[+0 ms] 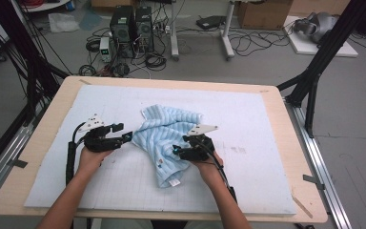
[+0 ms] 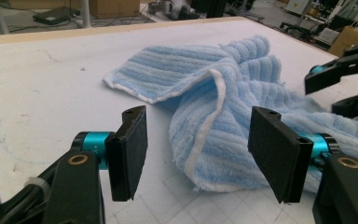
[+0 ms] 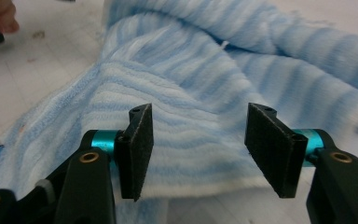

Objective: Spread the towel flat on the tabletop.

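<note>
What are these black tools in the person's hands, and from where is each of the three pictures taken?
No robot here: a person holds a two-jaw tool in each hand. The left hand-held gripper and the right hand-held gripper show in the high view, taken from above the table. The other two pictures come from small cameras riding on each tool, looking along its black jaws. On a white mat lies a crumpled, blue striped towel. Both tools stand open at the towel's edges, with the cloth in front of the jaws; nothing is gripped at this moment.

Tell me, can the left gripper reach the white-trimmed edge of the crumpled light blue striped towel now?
Probably yes: the left gripper stands open facing that towel's edge, nothing between them.
</note>
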`<state>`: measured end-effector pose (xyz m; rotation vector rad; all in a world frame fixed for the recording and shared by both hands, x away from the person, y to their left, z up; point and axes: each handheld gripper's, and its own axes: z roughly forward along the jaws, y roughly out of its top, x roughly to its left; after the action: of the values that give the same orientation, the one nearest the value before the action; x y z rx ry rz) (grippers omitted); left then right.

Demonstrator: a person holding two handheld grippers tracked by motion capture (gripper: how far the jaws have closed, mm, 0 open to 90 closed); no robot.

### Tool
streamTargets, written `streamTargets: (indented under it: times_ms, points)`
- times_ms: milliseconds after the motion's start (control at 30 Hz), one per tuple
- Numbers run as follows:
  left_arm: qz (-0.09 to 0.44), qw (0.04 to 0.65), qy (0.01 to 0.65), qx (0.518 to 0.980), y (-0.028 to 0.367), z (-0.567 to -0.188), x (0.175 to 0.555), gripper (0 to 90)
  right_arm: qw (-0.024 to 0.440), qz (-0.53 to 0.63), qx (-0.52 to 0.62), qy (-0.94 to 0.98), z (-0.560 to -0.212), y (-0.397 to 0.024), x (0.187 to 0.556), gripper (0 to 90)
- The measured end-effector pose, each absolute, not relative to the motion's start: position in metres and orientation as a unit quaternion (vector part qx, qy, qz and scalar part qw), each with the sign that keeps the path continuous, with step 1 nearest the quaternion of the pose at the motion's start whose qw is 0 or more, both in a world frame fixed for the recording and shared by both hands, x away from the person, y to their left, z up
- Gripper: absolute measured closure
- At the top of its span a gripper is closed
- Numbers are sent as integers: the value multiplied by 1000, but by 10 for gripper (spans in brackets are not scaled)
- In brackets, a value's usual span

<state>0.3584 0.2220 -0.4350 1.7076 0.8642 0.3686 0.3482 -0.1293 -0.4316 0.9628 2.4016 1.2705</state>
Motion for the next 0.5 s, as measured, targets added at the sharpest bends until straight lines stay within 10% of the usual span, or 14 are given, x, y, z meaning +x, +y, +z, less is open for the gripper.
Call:
streamTargets:
  times_ms: [333, 500]
  points:
    - [159, 555, 374, 726, 224, -442, 353, 378, 127, 388, 316, 857, -447, -121, 357, 854]
    - [162, 558, 374, 723, 225, -442, 352, 379, 162, 397, 317, 846, -437, -126, 358, 865]
